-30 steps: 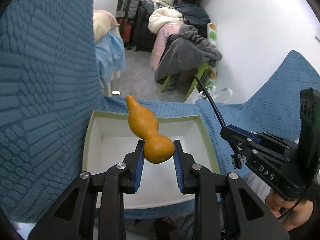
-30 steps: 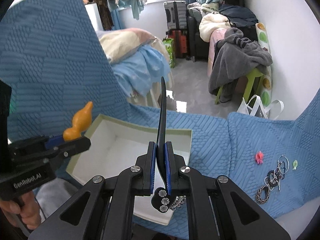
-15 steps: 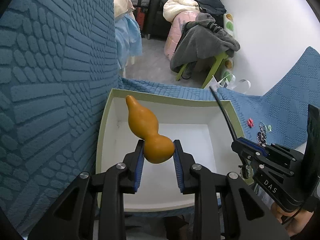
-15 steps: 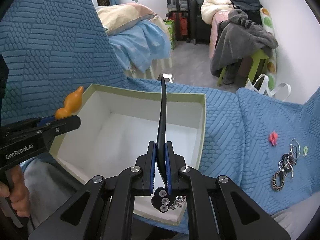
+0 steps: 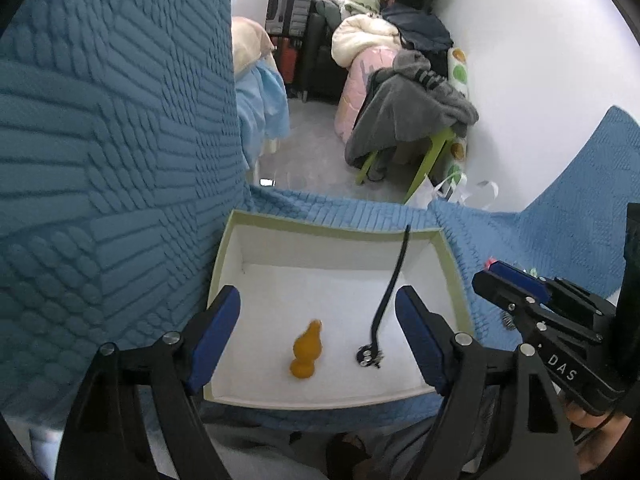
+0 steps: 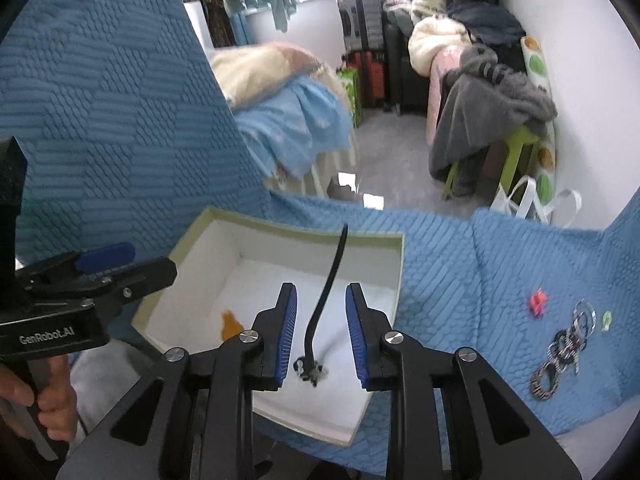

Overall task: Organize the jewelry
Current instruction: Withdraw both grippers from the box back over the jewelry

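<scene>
Blue quilt; left tongs (image 5: pixel 318 334) opening wide, right tongs (image 6: pixel 320 336) opening, both seemingly empty.

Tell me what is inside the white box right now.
Inside the white box: an orange gourd-shaped charm and a black headband with beaded end, apart on the white floor. Its near corners are hidden behind gripper fingers.
</scene>
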Demonstrator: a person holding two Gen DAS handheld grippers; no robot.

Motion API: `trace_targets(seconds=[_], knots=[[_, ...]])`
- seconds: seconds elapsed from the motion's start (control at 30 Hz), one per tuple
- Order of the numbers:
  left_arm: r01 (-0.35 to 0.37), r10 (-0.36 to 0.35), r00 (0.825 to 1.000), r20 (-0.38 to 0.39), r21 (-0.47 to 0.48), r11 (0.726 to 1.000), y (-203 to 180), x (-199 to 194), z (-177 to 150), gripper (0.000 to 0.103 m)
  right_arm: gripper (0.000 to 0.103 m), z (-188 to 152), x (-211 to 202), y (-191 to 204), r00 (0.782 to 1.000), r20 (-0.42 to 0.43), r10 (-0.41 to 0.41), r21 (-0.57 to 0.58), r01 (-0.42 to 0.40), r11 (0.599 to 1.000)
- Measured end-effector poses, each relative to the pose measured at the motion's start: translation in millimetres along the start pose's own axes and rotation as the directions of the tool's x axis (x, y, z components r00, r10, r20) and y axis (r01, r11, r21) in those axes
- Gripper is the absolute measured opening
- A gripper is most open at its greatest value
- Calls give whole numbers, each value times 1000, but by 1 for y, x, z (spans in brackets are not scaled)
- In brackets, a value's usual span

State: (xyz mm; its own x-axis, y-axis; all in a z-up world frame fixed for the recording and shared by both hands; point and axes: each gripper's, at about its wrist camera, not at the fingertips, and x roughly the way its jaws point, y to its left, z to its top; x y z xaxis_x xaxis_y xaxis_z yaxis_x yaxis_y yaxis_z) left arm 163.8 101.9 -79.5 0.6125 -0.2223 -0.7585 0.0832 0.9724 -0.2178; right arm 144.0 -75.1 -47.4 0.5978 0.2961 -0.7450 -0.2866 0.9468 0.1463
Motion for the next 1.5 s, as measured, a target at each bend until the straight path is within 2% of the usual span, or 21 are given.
trace_targets(seconds=[0.4,0.63,0.9,1.03,1.5], knots=[[18,-19,991,135,9,1000,-35,-65,14,80,23,29,-78,-4,986,165,6,-41,0,999],[46,-49,982,185,17,999,-63,-79,18,80,23,36,-109,-13,976,217,2,-59,11,998],[66,-70,975,209,28,997,-90,-84,19,80,23,33,-138,-30,965,260,-26,-81,49,995],[106,-109,971,212,24,994,-100,-80,16,80,23,27,-145,-42,960,275,-53,-73,76,994],[128,-138,965,223,58,990,-145,-58,0,80,23,-1,-139,-97,961,262,-91,-35,104,994]])
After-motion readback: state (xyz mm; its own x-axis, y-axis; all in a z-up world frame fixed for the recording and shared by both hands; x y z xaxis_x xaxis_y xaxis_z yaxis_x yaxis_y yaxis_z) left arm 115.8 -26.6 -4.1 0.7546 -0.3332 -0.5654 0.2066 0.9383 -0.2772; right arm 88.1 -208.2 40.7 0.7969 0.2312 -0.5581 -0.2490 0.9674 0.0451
